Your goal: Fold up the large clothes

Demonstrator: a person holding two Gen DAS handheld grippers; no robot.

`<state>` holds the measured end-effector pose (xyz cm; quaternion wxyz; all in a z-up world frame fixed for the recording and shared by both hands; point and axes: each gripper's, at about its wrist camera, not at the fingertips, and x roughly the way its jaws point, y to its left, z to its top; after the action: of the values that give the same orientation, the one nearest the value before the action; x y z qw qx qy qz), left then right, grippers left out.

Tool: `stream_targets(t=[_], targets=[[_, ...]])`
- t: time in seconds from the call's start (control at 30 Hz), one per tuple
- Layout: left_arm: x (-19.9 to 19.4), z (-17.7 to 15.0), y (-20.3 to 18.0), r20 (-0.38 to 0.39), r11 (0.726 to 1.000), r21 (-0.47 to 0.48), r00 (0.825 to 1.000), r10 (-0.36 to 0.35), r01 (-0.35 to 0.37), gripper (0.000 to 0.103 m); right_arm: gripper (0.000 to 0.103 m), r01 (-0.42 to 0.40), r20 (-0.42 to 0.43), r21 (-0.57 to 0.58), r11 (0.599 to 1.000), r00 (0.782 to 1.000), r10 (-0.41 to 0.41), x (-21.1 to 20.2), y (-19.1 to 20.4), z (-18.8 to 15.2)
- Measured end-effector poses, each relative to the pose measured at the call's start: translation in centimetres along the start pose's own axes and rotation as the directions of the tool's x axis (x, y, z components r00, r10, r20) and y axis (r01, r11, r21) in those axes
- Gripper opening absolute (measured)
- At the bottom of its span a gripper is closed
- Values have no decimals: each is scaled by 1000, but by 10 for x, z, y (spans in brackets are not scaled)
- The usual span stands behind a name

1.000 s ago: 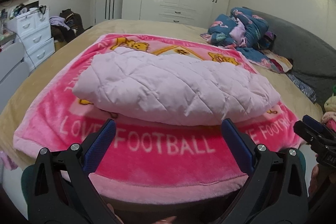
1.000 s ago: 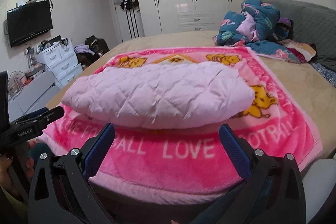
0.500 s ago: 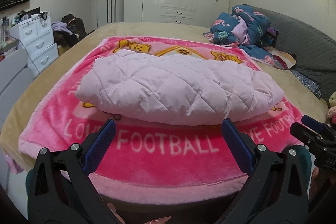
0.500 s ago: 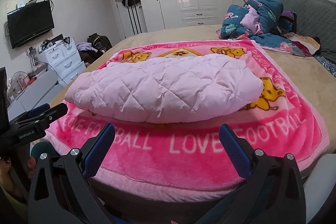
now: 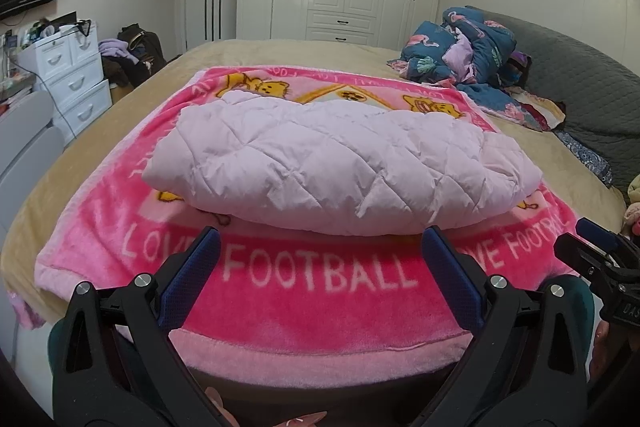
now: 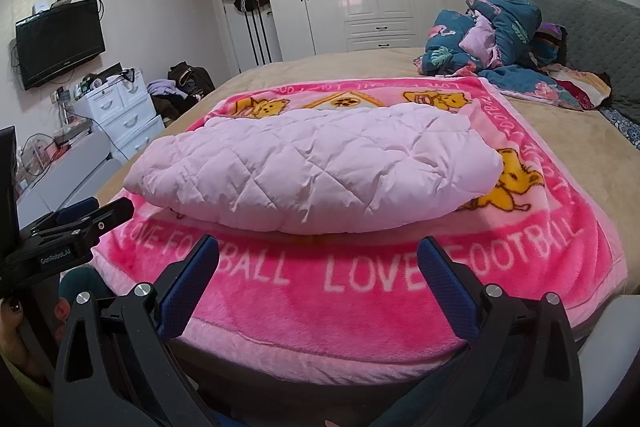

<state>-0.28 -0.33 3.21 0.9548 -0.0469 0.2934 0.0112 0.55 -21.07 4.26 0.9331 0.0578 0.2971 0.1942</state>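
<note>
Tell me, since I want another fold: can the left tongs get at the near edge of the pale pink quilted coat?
Probably yes. The left tongs are open and empty, and only bare pink blanket lies between them and the quilted coat; its near edge is unobstructed.

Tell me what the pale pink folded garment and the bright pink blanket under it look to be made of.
The folded garment looks like smooth, thin woven shell over soft padding: diamond quilting, puffy panels, fine wrinkles. The blanket looks like plush fleece: fuzzy matte pile, soft-edged printed letters. Exact fibres cannot be told.
</note>
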Motion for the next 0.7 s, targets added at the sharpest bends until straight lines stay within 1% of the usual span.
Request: stream_targets(t=[0.7], targets=[[-1,0,0,0,1000,1,1000,1,-1,94,99,0,-1,0,1000,1000,0,0,1,-1]])
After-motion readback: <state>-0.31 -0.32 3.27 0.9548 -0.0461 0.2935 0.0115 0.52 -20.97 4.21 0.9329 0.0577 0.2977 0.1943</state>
